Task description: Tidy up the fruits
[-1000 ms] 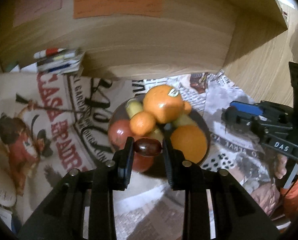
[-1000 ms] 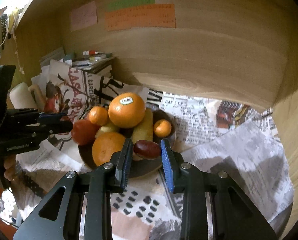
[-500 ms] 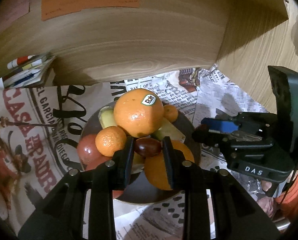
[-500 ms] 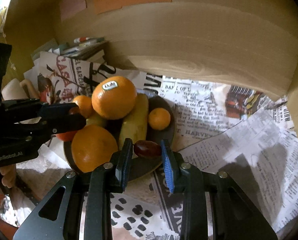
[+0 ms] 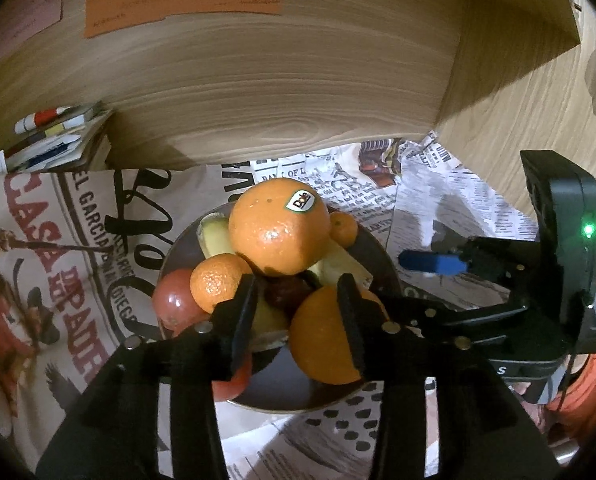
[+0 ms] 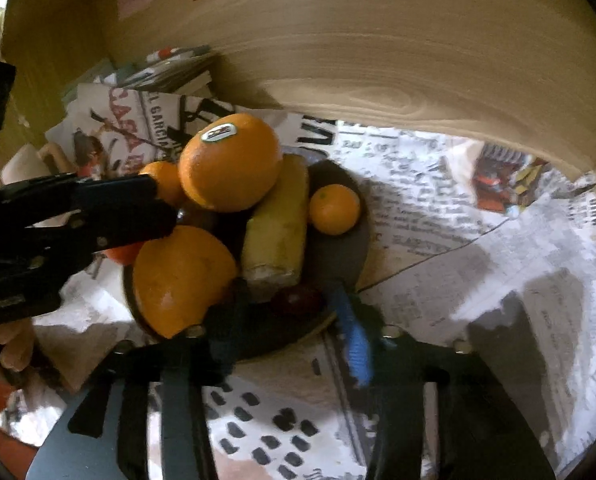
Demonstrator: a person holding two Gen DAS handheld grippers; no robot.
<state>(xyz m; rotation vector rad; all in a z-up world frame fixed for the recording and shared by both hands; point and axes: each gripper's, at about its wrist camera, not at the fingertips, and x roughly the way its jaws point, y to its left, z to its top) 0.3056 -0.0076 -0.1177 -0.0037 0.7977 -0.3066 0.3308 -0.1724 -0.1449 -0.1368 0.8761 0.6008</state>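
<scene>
Both grapes have just been let go as the jaws opened: left gripper point(image 5: 296, 300) and right gripper point(image 6: 288, 306) stand spread, each dark grape point(image 5: 286, 292) point(image 6: 296, 300) resting in the bowl point(image 6: 338, 256). Withdrawal should be straight back, so the piled orange point(image 5: 280, 226) is not nudged.

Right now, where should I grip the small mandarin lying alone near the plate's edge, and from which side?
Probably grip the small mandarin across its round middle, coming down from its open side, away from the pile. The banana lies close on the pile side and the stickered orange stands higher there, so the near and far sides, over bare plate, leave more room.
</scene>
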